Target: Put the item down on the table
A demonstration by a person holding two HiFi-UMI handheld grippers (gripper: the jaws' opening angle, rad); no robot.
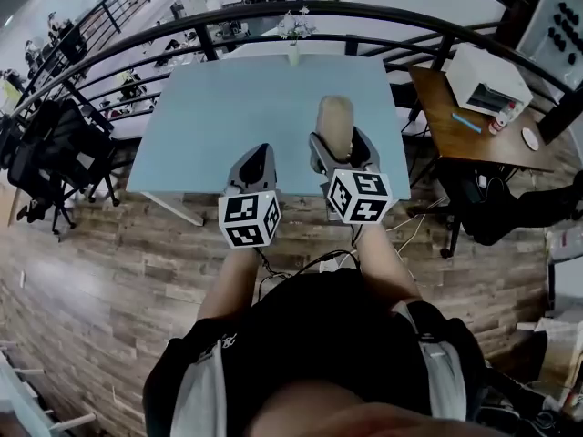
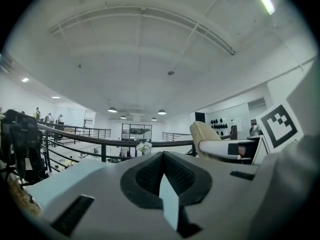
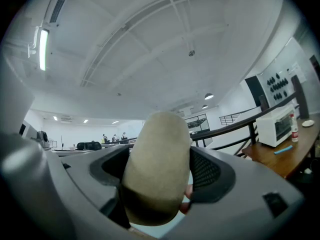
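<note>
A beige, rounded, loaf-shaped item [image 1: 334, 119] stands upright between the fingers of my right gripper [image 1: 339, 153], which is shut on it over the near right part of the light blue table [image 1: 228, 107]. In the right gripper view the item [image 3: 157, 164] fills the space between the dark pads [image 3: 210, 171] and hides what lies beyond them. My left gripper [image 1: 258, 157] hovers beside it over the table's near edge, shut with nothing in it. Its pads [image 2: 175, 174] meet along a centre line, and the held item [image 2: 202, 131] shows off to the right.
A small vase of white flowers [image 1: 293, 35] stands at the table's far edge, in front of a black railing [image 1: 273, 15]. A wooden side desk [image 1: 474, 130] at the right carries a white oven [image 1: 487, 80]. A black office chair [image 1: 55, 153] stands at the left on the wooden floor.
</note>
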